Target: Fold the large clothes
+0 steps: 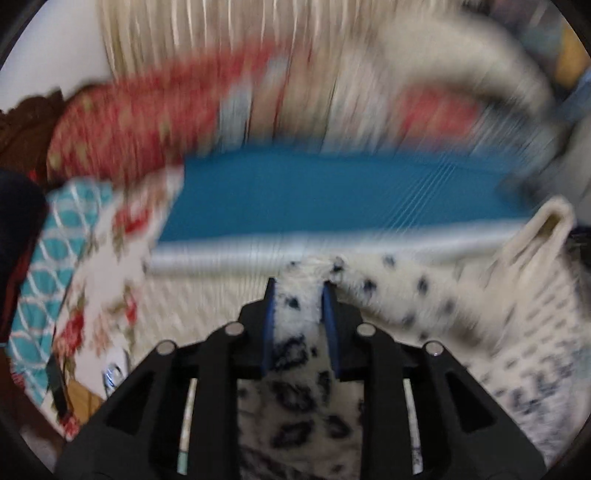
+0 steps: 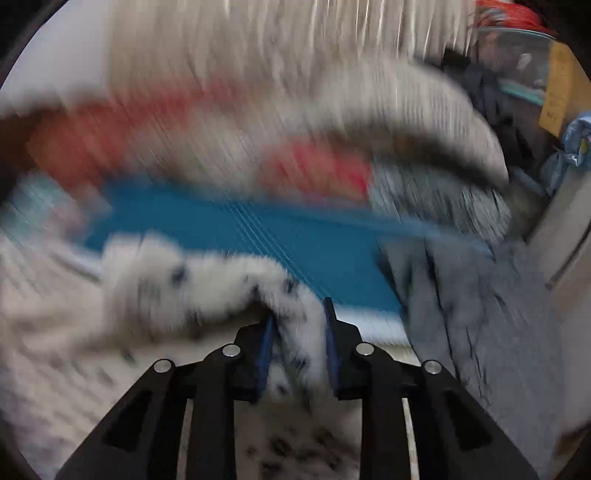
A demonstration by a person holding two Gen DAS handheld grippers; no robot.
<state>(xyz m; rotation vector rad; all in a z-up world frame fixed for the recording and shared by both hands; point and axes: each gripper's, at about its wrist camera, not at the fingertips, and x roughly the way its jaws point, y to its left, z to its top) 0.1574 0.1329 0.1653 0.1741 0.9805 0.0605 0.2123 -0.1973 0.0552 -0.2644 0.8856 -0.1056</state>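
Blurred bedding fills both views: a pale textured bedspread (image 1: pixel 207 306) with a bright blue mat (image 1: pixel 332 192) lying across it. Nearest us, our left gripper (image 1: pixel 298 295) pinches a white fleece garment with black leopard spots (image 1: pixel 295 398); its blue pads (image 1: pixel 269 325) sit close together with only the fleece's thickness between them. From that grip the spotted fleece runs off to the right, over the bedspread at the mat's near edge. Our right gripper (image 2: pixel 299 314) clamps the same fleece garment (image 2: pixel 221 280) the same way, fingers nearly together on a bunched fold, and the cloth trails leftward, partly overlapping the mat's (image 2: pixel 295 251) near edge. Just right of that gripper lies a grey cloth (image 2: pixel 472 317). Left of the mat we see a floral sheet (image 1: pixel 110 280) and a teal lattice-patterned fabric (image 1: pixel 51 266). Beyond the mat's far edge sit a red patterned pillow (image 1: pixel 133 122) and cream pleated curtains (image 1: pixel 221 29).
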